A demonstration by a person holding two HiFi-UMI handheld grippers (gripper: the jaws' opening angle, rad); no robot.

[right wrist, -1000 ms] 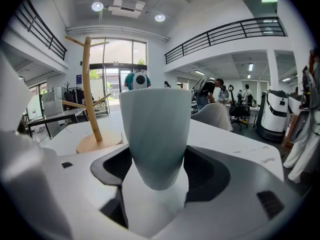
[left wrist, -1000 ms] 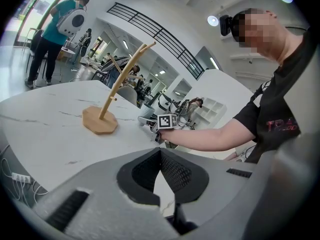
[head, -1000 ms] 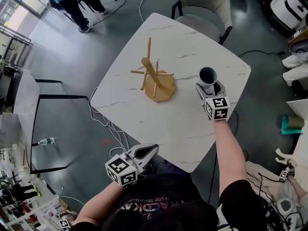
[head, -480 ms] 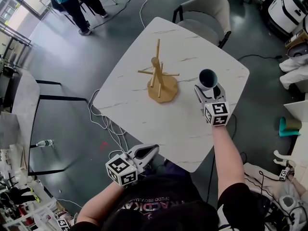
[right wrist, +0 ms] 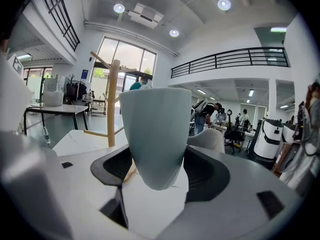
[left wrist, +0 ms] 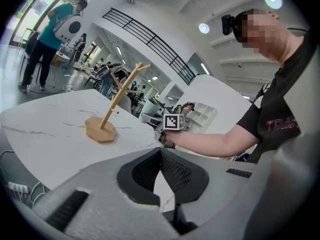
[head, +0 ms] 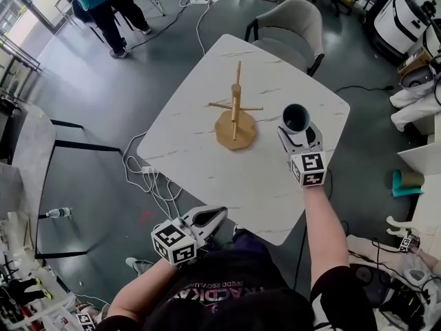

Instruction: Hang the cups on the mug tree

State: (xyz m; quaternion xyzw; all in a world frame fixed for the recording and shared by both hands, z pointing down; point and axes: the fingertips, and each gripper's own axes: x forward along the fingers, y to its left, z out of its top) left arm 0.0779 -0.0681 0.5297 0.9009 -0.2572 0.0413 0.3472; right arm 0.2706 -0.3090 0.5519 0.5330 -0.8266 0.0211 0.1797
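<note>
One pale grey-blue tapered cup (head: 296,118) sits mouth up, clamped between the jaws of our right hand-held gripper (head: 298,132). We hold it over the white marbled surface (head: 255,178), near the light wooden mug tree (head: 236,116), probably to bring it to a peg. Our left hand-held gripper (head: 216,215), jaws together and empty, waits off the surface's near edge, out of the way.
</note>
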